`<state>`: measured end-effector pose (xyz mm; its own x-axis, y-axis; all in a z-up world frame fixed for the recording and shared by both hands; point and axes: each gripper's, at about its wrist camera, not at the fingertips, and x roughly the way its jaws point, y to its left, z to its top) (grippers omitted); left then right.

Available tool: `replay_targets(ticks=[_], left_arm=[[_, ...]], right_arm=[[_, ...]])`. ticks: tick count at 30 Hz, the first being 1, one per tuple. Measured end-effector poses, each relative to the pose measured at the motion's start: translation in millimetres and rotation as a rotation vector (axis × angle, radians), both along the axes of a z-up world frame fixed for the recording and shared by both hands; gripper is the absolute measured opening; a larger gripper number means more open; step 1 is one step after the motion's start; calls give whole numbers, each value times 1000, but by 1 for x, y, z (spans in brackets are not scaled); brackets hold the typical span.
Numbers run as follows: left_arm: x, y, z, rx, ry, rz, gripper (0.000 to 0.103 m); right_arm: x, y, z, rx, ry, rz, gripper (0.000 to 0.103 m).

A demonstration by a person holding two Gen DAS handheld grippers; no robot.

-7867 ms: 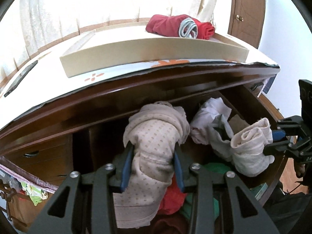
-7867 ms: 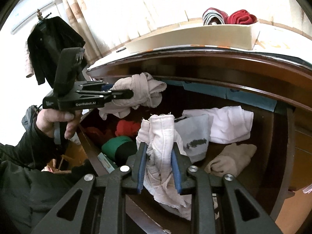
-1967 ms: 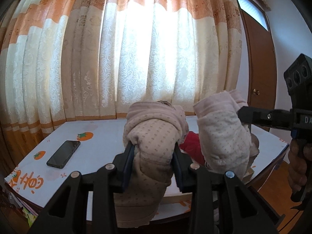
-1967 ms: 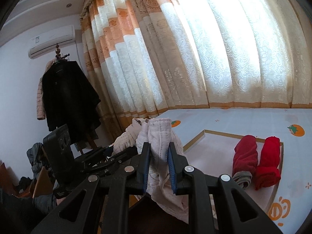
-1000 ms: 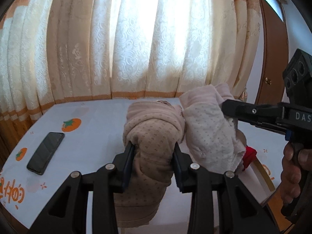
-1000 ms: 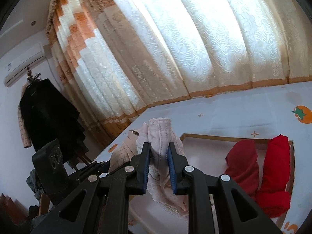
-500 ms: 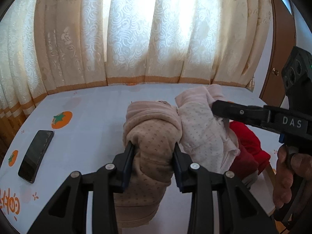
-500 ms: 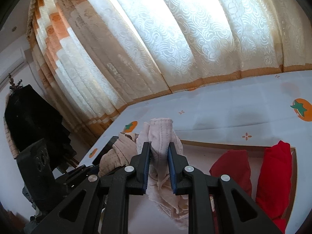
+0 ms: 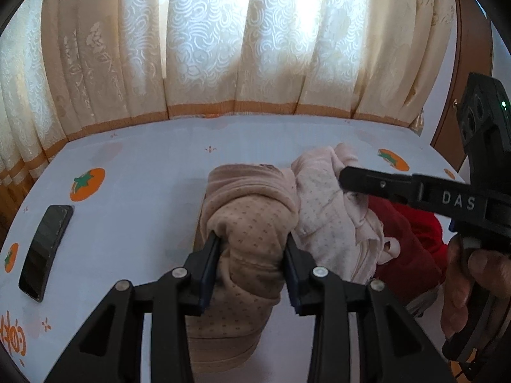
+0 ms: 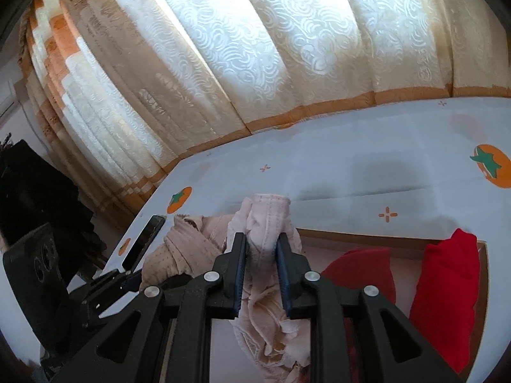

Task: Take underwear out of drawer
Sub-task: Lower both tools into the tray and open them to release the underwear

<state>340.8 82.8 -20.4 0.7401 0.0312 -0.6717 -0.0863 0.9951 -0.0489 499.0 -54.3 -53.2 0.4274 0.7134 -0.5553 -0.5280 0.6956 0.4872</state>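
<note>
Underwear [image 9: 252, 223] above persimmon-print tablecloth [image 9: 143, 210], phone [image 9: 44, 252], lace curtains [image 9: 207, 41] behind.

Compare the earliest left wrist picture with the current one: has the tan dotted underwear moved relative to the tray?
Yes. The tan dotted underwear, clamped in the left gripper, was low in the open drawer below the tray; now it hangs up over the tray, beside the red rolls.

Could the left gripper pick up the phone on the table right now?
Probably not yet: the left gripper is shut on a tan bundle. The phone lies uncovered off to its left, so it must let go first.
</note>
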Motion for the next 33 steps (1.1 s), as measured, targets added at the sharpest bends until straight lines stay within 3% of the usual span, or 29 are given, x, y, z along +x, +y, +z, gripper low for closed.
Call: replay_targets(ticks=[3, 6, 7, 15, 33], left_arm=[[0, -1, -3, 1, 4, 9, 46], [-1, -1, -1, 2, -11, 8, 46], [-2, -1, 0, 3, -15, 4, 46], [-24, -6, 14, 23, -79, -6, 57], [-100, -27, 18, -54, -156, -65, 60]], right_arm=[[1, -1, -4, -7, 8, -6, 32], [0, -2, -4, -23, 13, -1, 59], [-1, -3, -4, -17, 12, 4, 60], [-23, -12, 5, -11, -19, 12, 61], [-109, -40, 28, 32, -26, 123, 66]])
